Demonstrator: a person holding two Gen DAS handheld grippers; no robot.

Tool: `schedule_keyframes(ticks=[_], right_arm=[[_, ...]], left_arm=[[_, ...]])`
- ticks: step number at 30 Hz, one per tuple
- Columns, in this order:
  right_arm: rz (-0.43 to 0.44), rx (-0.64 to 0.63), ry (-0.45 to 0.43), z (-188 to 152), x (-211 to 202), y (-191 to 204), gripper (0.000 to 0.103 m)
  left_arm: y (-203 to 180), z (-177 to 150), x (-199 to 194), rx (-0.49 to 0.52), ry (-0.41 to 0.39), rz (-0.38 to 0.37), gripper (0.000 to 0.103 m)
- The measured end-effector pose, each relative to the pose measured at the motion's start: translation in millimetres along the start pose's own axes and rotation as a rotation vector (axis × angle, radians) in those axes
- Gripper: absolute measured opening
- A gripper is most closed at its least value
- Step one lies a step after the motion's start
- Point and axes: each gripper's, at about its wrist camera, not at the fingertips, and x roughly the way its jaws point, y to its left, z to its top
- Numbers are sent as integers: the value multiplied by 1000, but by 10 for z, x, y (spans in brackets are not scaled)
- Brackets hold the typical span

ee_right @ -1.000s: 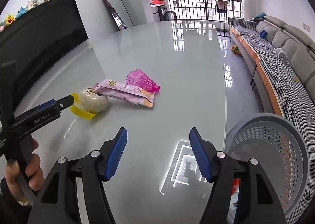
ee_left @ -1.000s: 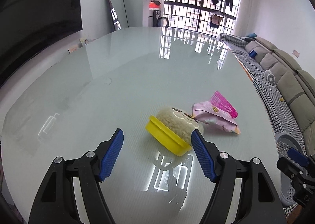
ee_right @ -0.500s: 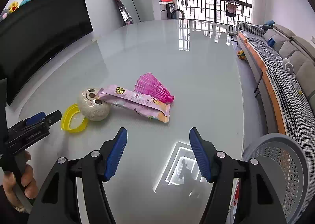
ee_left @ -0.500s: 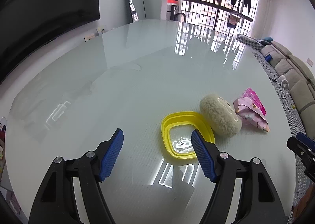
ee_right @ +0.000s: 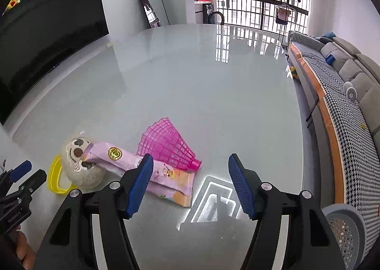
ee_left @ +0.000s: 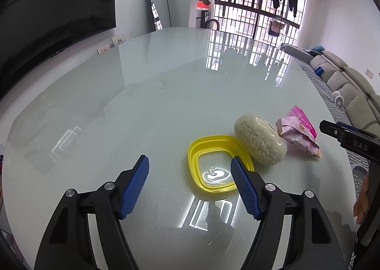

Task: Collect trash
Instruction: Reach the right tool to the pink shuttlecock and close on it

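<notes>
— How far along is the trash?

— Nothing is collected. On the counter (ee_right: pixel 213 84), left to right: yellow lid (ee_left: pixel 218 163), plush ball (ee_left: pixel 258 143), pink wrapper (ee_right: pixel 152 170), pink shuttlecock (ee_right: pixel 168 145). The bin (ee_right: pixel 344 229) waits near right.

— Your fingers?

— Left gripper (ee_left: pixel 190 185) and right gripper (ee_right: pixel 188 184) both gape wide, empty.

— Any change?

— The lid lay tipped against the ball; now it's flat. My right has slid leftward over the wrapper.

Yellow lid (ee_left: pixel 217 163) beside, perhaps touching, plush toy (ee_left: pixel 260 143) on table (ee_left: pixel 142 108).
</notes>
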Motion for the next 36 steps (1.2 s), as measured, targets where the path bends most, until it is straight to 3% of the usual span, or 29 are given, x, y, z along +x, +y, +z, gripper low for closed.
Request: schedule_keyframes(ticks=[11,14,20,29,36], right_arm=[[-11,-99,38,47,285,174,63],[-21,-130,51,64,311,215,69],[-58,-221,63,154,378,262,69],[2,-280,155,246,586,299,69],[9,-264,155,271,631,307,69]], left_arm=[[60,-10,11,-3,12,-60,70],[55,-15,6,-2,13,-72,70],[75,-8,13,-9,16,-86,70],[77,-25,3,-17,20,-94,70],[80,-29,13,-26,28,-91,70]])
